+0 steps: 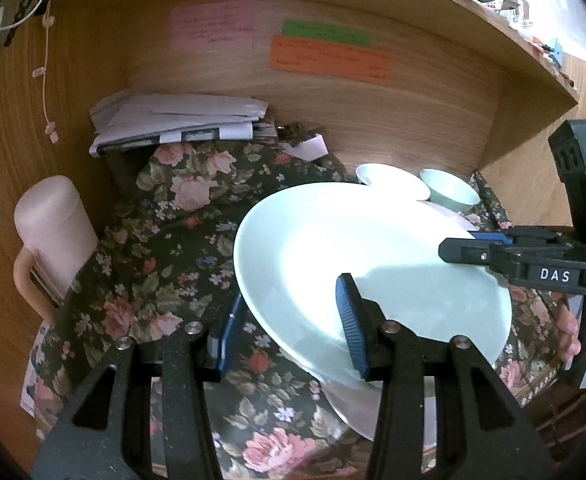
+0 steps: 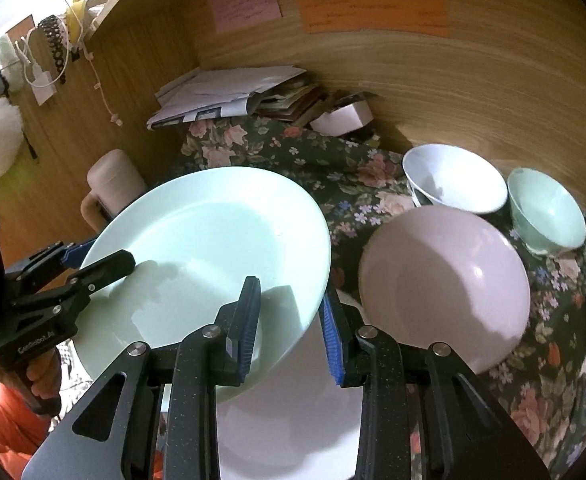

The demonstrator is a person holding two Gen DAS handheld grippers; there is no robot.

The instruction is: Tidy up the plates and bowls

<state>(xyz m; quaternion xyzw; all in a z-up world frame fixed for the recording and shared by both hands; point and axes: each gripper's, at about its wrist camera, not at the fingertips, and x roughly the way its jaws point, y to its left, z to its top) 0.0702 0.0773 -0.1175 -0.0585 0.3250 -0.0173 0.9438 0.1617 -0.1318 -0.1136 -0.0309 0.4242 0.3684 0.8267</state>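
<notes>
A pale green plate (image 1: 373, 256) (image 2: 209, 248) is held tilted above the floral cloth by both grippers. My left gripper (image 1: 293, 328) grips its left rim, one finger above and one below; it also shows in the right wrist view (image 2: 97, 258). My right gripper (image 2: 291, 328) grips the opposite rim and shows in the left wrist view (image 1: 473, 246). A white plate (image 2: 289, 408) (image 1: 353, 404) lies beneath. A pink bowl (image 2: 445, 284), a white bowl (image 2: 453, 178) (image 1: 393, 184) and a small green bowl (image 2: 547, 210) (image 1: 451, 190) stand at the right.
The floral cloth (image 1: 165, 248) covers a desk inside a wooden alcove. A stack of papers (image 1: 177, 120) and a small white box (image 2: 343, 116) lie at the back. A pink lidded jug (image 1: 51, 232) stands at the left wall.
</notes>
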